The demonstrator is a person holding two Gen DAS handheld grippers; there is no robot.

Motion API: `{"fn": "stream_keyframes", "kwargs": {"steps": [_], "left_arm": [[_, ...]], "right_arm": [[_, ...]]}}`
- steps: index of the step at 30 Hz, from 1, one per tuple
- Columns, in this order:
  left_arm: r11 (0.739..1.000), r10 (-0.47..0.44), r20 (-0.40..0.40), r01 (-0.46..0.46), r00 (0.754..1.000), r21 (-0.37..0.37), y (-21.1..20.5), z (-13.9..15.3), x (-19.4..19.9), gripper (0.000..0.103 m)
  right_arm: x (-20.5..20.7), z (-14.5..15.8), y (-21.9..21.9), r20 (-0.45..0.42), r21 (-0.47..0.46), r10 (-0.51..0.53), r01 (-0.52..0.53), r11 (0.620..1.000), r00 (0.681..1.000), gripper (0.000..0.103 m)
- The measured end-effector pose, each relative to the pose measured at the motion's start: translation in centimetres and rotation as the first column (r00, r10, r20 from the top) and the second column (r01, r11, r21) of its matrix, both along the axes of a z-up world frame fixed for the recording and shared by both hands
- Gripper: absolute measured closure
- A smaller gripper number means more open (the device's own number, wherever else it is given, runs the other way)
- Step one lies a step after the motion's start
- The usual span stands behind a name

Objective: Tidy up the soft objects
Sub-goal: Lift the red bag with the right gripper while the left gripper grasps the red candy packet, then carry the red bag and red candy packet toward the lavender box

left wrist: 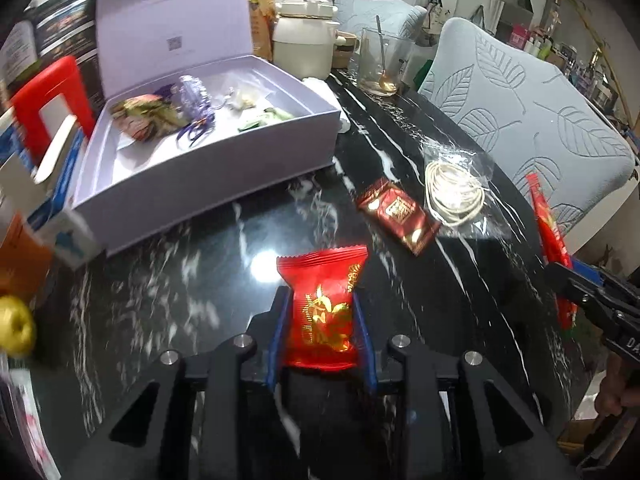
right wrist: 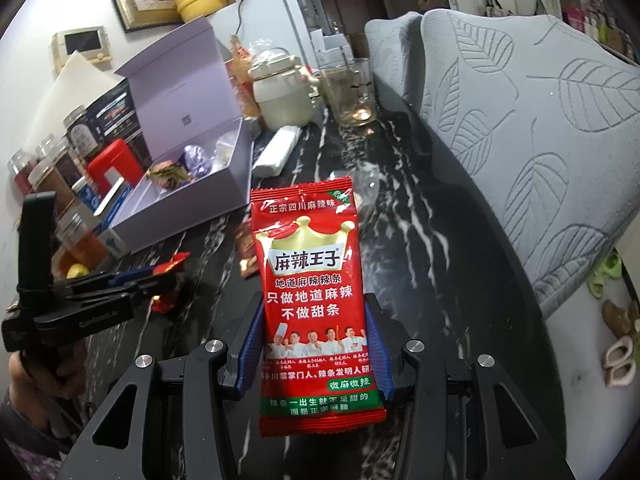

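My left gripper (left wrist: 322, 320) is shut on a small red packet with gold print (left wrist: 324, 304) and holds it above the black marble table (left wrist: 180, 280). My right gripper (right wrist: 314, 344) is shut on a tall red spicy-snack packet (right wrist: 312, 292), held upright; it also shows edge-on in the left wrist view (left wrist: 550, 232). The open lilac box (left wrist: 224, 148) stands at the back left with several soft items inside. A dark red sachet (left wrist: 398, 210) and a clear bag of white cord (left wrist: 454, 192) lie on the table to the right of the box.
A glass with a spoon (left wrist: 380, 62), a cream pot (left wrist: 304, 36) and a white tissue pack (right wrist: 278, 150) stand behind the box. Jars (right wrist: 52, 172) and small boxes (left wrist: 52, 184) crowd the left. A grey leaf-pattern chair (left wrist: 532, 120) lines the table's right edge.
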State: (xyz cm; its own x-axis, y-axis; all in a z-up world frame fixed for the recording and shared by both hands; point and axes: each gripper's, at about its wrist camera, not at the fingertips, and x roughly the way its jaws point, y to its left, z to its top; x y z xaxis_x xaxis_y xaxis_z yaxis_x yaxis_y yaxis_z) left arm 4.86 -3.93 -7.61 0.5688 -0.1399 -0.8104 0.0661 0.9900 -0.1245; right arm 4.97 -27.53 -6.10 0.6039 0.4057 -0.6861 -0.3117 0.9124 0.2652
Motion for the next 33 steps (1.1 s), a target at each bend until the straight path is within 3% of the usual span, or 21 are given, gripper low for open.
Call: {"fn": "stream_keyframes", "kwargs": {"steps": [11,18,20,24,28,33], "left_arm": [[0.999,0.042,0.005,-0.042,0.999,-0.008,2.2,0.0,-4.5,0.073],[0.999,0.034,-0.023,-0.035,0.999,-0.033,2.9,-1.1,-4.3,0.071],[1.000,0.030,-0.045,-0.031,0.999,-0.002,2.6,-1.9,-3.8,0.068],[0.996,0.001,-0.006,-0.001,1.000,0.090,1.7,-2.1,-3.7,0.067],[0.995,0.037,-0.001,-0.037,0.999,0.095,2.1,-1.9,-3.7,0.074],[0.995,0.036,0.010,-0.037,0.999,0.091,2.5,-1.3,-4.5,0.074]], "right_arm": [[-2.5,-0.8,2.7,-0.012,0.019,0.080,-0.079,0.997,0.997,0.057],[-3.1,-1.1,4.3,-0.025,0.016,0.099,-0.099,0.995,0.995,0.057],[-3.2,-1.0,4.5,-0.026,0.013,0.098,-0.098,0.995,0.995,0.057],[-3.2,-1.0,4.8,-0.030,-0.001,0.092,-0.092,0.996,0.995,0.057],[-3.1,-1.1,4.9,-0.039,-0.006,0.081,-0.081,0.997,0.996,0.057],[-3.1,-1.0,4.8,-0.038,-0.005,0.075,-0.075,0.997,0.996,0.057]]}}
